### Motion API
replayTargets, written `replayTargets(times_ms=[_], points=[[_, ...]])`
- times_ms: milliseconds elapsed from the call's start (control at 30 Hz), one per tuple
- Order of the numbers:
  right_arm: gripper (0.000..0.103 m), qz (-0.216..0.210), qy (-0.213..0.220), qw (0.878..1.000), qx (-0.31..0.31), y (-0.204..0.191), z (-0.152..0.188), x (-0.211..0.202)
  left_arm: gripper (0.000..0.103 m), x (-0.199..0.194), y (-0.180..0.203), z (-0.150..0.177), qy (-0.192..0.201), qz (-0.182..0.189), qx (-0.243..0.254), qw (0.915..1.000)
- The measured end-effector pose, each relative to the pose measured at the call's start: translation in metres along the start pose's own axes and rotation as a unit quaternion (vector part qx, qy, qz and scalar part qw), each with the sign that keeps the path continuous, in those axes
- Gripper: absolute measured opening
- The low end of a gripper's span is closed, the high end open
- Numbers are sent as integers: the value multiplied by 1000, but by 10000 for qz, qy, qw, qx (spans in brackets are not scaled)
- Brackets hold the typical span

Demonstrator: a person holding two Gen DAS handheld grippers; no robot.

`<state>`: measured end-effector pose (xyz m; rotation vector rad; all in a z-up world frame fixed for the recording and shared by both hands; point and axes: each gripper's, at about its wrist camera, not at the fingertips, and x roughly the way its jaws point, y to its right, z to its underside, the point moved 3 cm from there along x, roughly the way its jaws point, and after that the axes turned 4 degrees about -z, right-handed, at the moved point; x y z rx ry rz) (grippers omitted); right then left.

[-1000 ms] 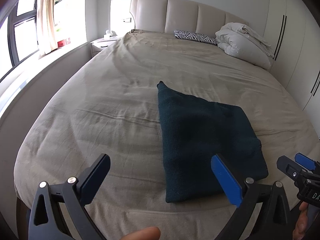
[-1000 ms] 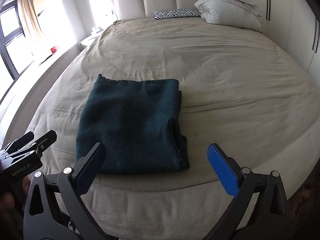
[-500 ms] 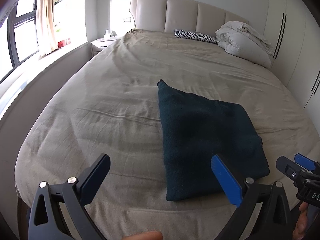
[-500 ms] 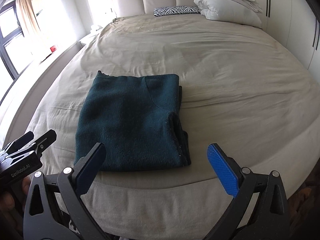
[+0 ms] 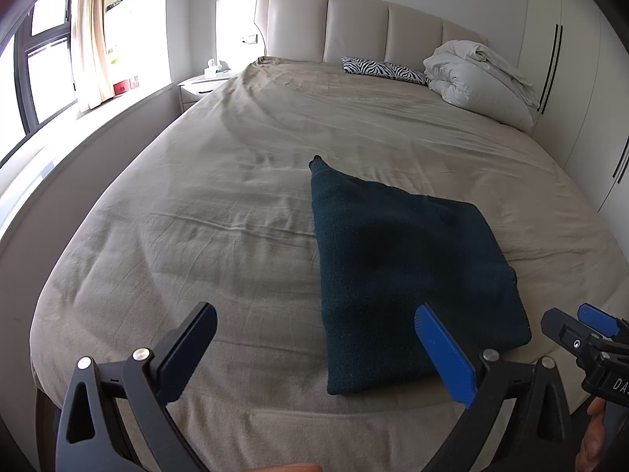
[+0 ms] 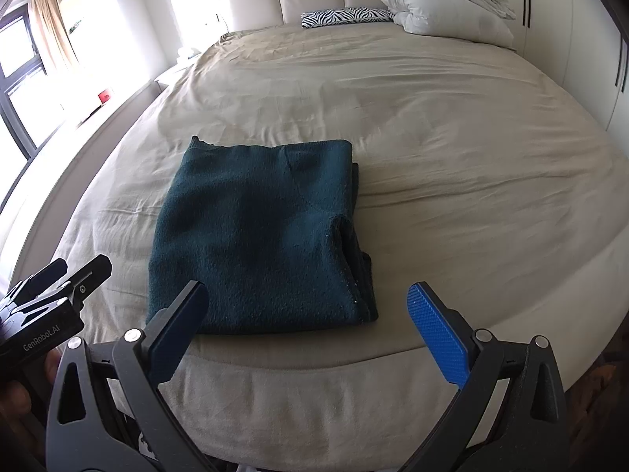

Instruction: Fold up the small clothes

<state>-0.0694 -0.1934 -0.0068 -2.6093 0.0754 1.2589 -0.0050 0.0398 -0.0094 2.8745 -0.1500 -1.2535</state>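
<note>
A dark teal knit garment [image 5: 405,271] lies folded into a rectangle near the foot of the bed; it also shows in the right wrist view [image 6: 259,236]. My left gripper [image 5: 314,348] is open and empty, held off the bed's near edge, left of the garment. My right gripper [image 6: 306,322] is open and empty, just short of the garment's near edge. Each gripper shows at the edge of the other's view: the right one [image 5: 582,334] and the left one [image 6: 59,279].
The bed [image 5: 220,196] has a beige sheet and padded headboard [image 5: 354,27]. A zebra-print pillow [image 5: 383,70] and a bundled white duvet [image 5: 479,78] lie at its head. A nightstand [image 5: 200,86] and window are left; wardrobes [image 5: 574,78] right.
Both grippers have risen and drawn back slightly from the bed; the garment sits a little farther off and has not moved on the sheet.
</note>
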Motion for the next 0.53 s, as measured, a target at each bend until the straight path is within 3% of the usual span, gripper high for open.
replayTargets(times_ms=[533], points=[[103,-69,-78,9999,38,1,2,1,103,-4,-3,4,133,-73,90,9998]])
